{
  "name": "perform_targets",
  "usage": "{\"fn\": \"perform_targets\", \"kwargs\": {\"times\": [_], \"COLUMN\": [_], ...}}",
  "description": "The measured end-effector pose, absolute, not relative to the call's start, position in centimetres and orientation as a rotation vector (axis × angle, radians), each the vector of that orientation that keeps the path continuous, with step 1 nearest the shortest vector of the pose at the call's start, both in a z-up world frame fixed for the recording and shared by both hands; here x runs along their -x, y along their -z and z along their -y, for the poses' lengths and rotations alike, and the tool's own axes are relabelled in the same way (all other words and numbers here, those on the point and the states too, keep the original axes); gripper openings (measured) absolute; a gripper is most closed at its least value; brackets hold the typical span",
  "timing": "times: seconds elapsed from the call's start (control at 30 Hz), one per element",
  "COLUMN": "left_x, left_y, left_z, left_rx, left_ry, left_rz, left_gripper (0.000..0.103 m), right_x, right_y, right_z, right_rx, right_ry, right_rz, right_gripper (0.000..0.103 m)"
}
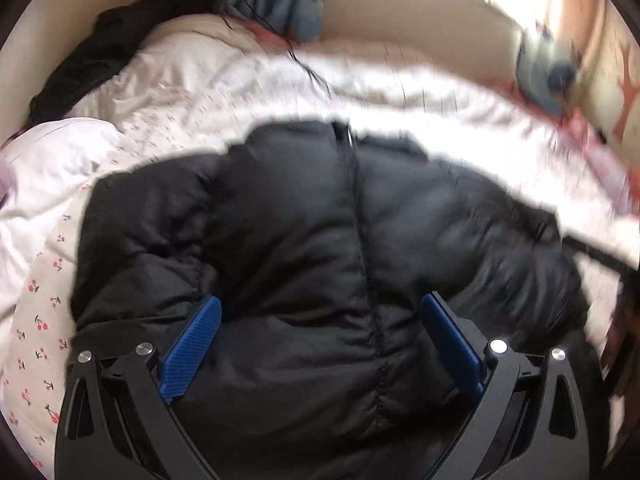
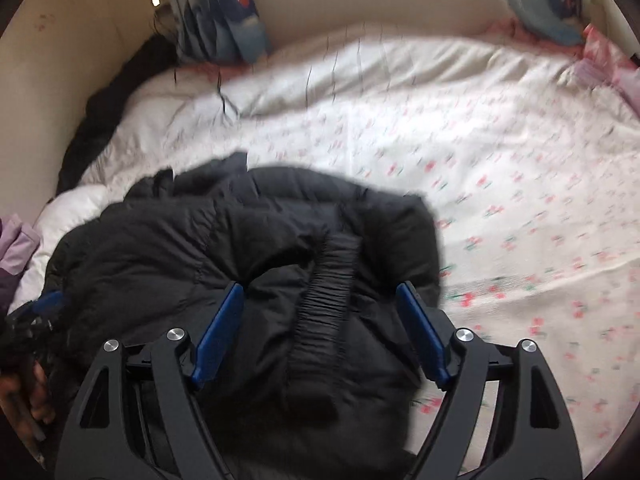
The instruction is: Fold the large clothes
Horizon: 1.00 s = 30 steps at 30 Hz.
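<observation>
Black quilted puffer jacket [image 1: 320,260] lies spread on the bed, on a white sheet printed with small red cherries [image 2: 500,200]. The left wrist view looks straight down the jacket's front, where the zip seam [image 1: 358,216] runs up to the collar; the left gripper [image 1: 320,312] hangs over it with its blue ribbed fingers [image 1: 192,352] wide apart and nothing between them. The right wrist view shows what the other does not: a gathered elastic cuff [image 2: 328,300] of a sleeve lying folded across the jacket body, and a broad bare stretch of sheet to the right. The right gripper [image 2: 320,300] is spread open too, its blue fingers [image 2: 218,336] on either side of that cuff, not closed on it. Both views catch a dark garment [image 1: 100,60] bunched against the beige wall at the far left and blue patterned curtains [image 2: 224,16]. Motion blur softens finer detail.
</observation>
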<state>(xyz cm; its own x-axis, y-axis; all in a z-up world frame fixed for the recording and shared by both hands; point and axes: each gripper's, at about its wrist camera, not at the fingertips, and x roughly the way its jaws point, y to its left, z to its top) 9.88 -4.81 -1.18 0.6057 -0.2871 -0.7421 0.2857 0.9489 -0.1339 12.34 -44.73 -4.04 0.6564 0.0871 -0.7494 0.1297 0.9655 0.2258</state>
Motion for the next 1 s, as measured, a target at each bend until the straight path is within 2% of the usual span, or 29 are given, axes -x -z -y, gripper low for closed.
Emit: {"fn": "perform_targets", "kwargs": {"times": [0.1,0.2,0.33,0.37,0.43,0.5,0.57,0.67,0.77,0.87,1.0], "left_x": [-9.4,-10.2,-12.6,-12.9,-13.2,-13.1,-13.2,-13.5,-13.3,-11.4,-6.1], "left_y": [-0.7,-0.7,1.8,2.3,3.0,3.5,4.2,4.4,2.9,-0.6,-3.0], "left_z": [3.4,1.7,-0.7,-0.8,-0.6,0.2,1.0,1.3,-0.3,-3.8,-9.4], "left_rx": [0.029,0.044,0.124,0.134,0.128,0.086,0.029,-0.004,0.103,0.263,0.238], "left_ry": [0.298,0.236,0.165,0.165,0.162,0.170,0.169,0.168,0.219,0.290,0.256], "left_rz": [-0.767,-0.769,-0.890,-0.908,-0.933,-0.946,-0.961,-0.973,-0.976,-0.917,-0.886], "left_gripper": [0.096,0.096,0.096,0.096,0.096,0.096,0.096,0.096,0.096,0.096,0.096], "right_x": [-12.9,-11.9,-13.0,-13.8,-16.7,-18.3,-18.0,-14.6,-8.6,-1.4,8.8], "right_y": [6.5,4.8,2.7,3.0,6.1,9.6,9.3,6.7,4.9,6.4,8.4], "right_z": [46.0,46.9,45.5,45.0,44.1,44.9,45.9,47.4,49.9,52.3,54.4], "right_rx": [-0.279,-0.339,-0.250,-0.209,-0.089,-0.168,-0.222,-0.326,-0.453,-0.651,-0.837], "right_ry": [0.026,-0.009,-0.045,-0.037,0.017,-0.016,-0.009,-0.048,-0.105,-0.210,-0.311], "right_rz": [-0.977,-0.862,-0.763,-0.787,-0.956,-1.077,-1.075,-1.003,-0.979,-1.063,-1.094], "right_gripper": [0.075,0.075,0.075,0.077,0.078,0.089,0.089,0.089,0.089,0.089,0.089]}}
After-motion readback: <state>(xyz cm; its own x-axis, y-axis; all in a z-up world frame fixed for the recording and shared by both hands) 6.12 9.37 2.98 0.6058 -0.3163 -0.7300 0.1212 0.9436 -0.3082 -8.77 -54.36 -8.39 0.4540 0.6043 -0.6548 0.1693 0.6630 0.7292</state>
